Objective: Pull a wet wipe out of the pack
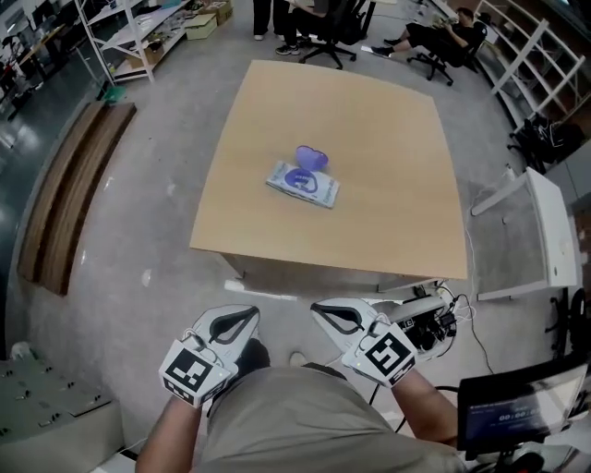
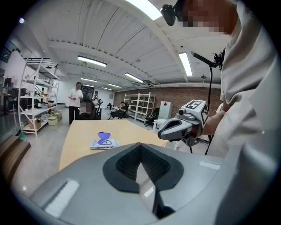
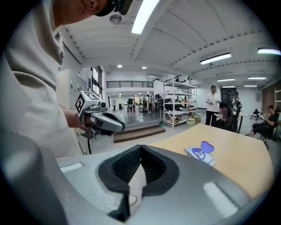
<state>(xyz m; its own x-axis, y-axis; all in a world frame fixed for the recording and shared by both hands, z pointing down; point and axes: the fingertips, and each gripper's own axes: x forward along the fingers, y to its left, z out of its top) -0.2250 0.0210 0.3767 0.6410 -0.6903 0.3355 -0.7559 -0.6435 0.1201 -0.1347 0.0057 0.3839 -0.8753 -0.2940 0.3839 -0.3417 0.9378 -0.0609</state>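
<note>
The wet wipe pack [image 1: 303, 183] lies flat near the middle of the light wooden table [image 1: 388, 222], its purple lid [image 1: 311, 158] flipped open. No wipe shows sticking out. Both grippers are held low by my body, well short of the table's near edge. My left gripper [image 1: 236, 321] is shut and empty, and so is my right gripper [image 1: 338, 318]. The left gripper view shows the pack [image 2: 104, 143] far ahead and the right gripper [image 2: 174, 128] beside it. In the right gripper view the pack [image 3: 200, 154] lies off to the right, with the left gripper [image 3: 105, 123] at left.
A white cabinet [image 1: 540, 236] stands right of the table, and a wooden bench [image 1: 69, 194] runs along the left. Office chairs and seated people [image 1: 332, 28] are beyond the far edge. Metal shelving [image 1: 138, 37] stands at the back left. A monitor [image 1: 517, 411] is at lower right.
</note>
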